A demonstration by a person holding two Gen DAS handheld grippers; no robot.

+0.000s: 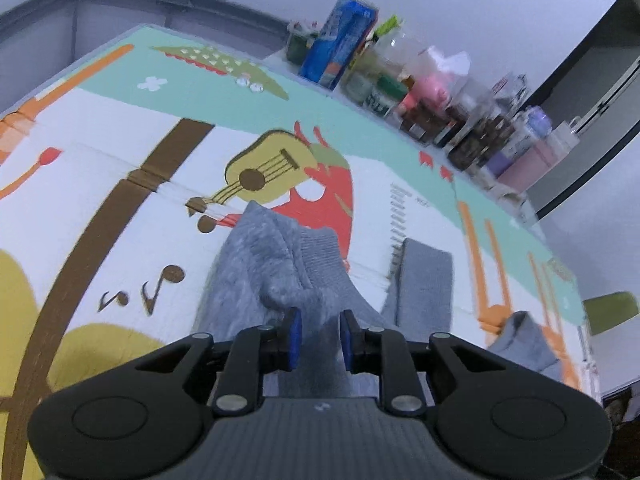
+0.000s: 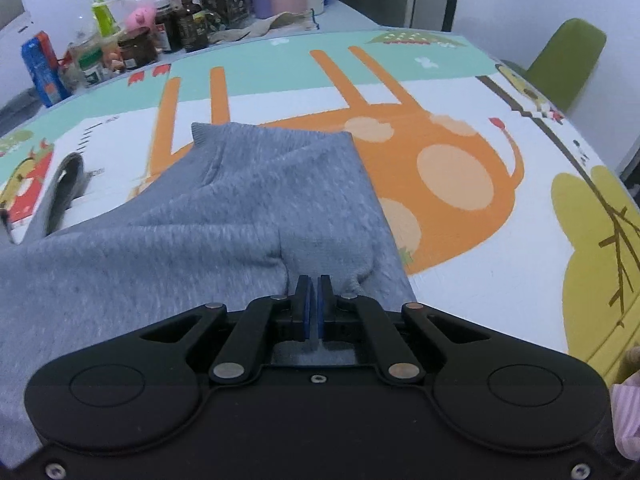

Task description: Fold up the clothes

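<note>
The left gripper point(image 1: 319, 338) has its blue-padded jaws standing apart, with the soft grey knitted garment point(image 1: 280, 264) running between them; the cloth is not pinched. In this left wrist view the garment lies bunched on the colourful cartoon-printed play mat point(image 1: 120, 160), a ribbed cuff point(image 1: 320, 256) rucked up ahead of the fingers, and a row of jars and bottles point(image 1: 420, 100) lines the far edge.

From the right wrist, the right gripper point(image 2: 314, 298) is pressed together on a fold of the same garment point(image 2: 240, 208), which drapes up off the mat point(image 2: 460, 168) toward it. A green chair point(image 2: 568, 60) stands beyond.

To fold well, I judge the left should close on a matching edge, then both should move level, keeping the cloth taut so layers land aligned.
</note>
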